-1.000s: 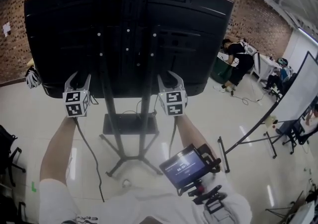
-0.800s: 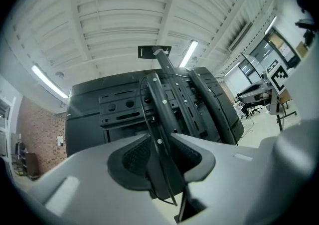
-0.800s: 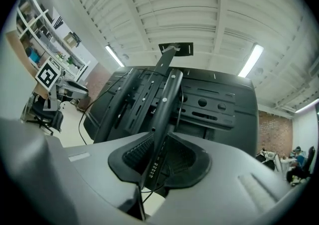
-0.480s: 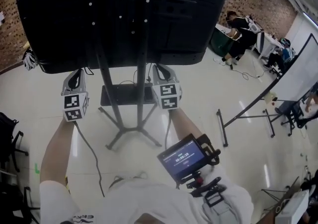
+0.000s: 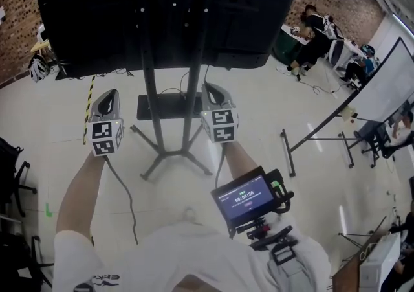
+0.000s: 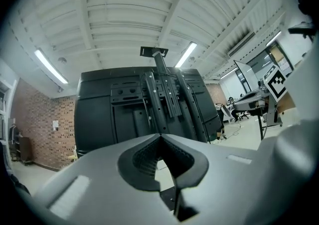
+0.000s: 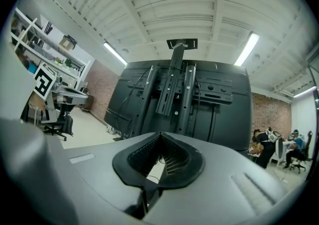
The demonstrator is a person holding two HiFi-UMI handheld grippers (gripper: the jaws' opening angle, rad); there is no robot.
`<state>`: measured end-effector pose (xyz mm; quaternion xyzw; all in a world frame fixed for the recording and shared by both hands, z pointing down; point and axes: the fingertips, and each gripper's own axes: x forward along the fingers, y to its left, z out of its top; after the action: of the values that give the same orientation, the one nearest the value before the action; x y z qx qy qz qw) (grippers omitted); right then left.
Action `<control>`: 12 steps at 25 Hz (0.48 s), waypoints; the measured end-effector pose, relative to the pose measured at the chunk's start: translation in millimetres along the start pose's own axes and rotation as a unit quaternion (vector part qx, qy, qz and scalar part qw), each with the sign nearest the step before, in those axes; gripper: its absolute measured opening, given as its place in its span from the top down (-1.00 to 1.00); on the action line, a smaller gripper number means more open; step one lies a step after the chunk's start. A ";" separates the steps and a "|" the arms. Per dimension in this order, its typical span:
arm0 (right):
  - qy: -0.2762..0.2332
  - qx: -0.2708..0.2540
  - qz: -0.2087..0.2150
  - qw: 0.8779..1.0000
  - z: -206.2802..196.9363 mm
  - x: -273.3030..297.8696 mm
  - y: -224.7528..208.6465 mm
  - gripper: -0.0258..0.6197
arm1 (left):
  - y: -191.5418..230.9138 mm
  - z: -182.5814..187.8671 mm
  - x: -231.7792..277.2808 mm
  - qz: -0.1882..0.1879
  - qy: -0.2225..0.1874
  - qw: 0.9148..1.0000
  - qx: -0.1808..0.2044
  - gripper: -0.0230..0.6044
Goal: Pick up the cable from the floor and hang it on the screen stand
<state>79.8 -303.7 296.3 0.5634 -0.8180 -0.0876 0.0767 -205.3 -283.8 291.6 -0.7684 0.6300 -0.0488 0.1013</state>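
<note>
The top of the big black screen (image 5: 168,12) is cut off by the upper edge of the head view, so only its back and lower rim show there. The cable (image 5: 173,89) is hard to see. A thin dark line, which may be it, lies on the floor (image 5: 259,116) just behind the black plate (image 5: 168,107) of the screen stand (image 5: 151,90), in the middle of the frame. A yellow and black strip (image 5: 87,111) at the left is too small to make out.

The left hand-held gripper (image 5: 108,95) is left of the stand and the right hand-held gripper (image 5: 212,87) is right of it. Both are low in front of the screen and touch nothing. The head view does not show their jaws well. The left gripper view shows the left hand-held gripper (image 6: 159,136) clenched with nothing in it. The right gripper view shows the right hand-held gripper (image 7: 160,134) clenched and empty too. These two views also show the screen's back right up to the ceiling (image 6: 129,14), which the head view misses.

There is open floor around the stand's legs (image 5: 172,153). A whiteboard (image 5: 388,83) stands well apart at the right edge.
</note>
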 end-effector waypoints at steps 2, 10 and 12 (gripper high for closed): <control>0.002 -0.002 0.001 1.000 1.5 -16.2 23.5 0.88 | 4.5 -5.0 -21.0 -0.007 0.002 1.000 0.000 0.92; 0.027 -0.009 -0.003 1.000 -7.5 -71.3 77.2 0.88 | -6.8 -30.6 -67.6 -0.043 0.019 0.999 -0.014 0.92; 0.032 -0.004 -0.003 0.999 -10.7 -87.7 85.5 0.88 | -15.8 -38.9 -79.2 -0.052 0.026 0.998 -0.020 0.92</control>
<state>35.6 -192.4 324.1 0.5680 -0.8131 -0.0729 0.1051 -214.0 -207.0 337.1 -0.8005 0.5925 -0.0612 0.0669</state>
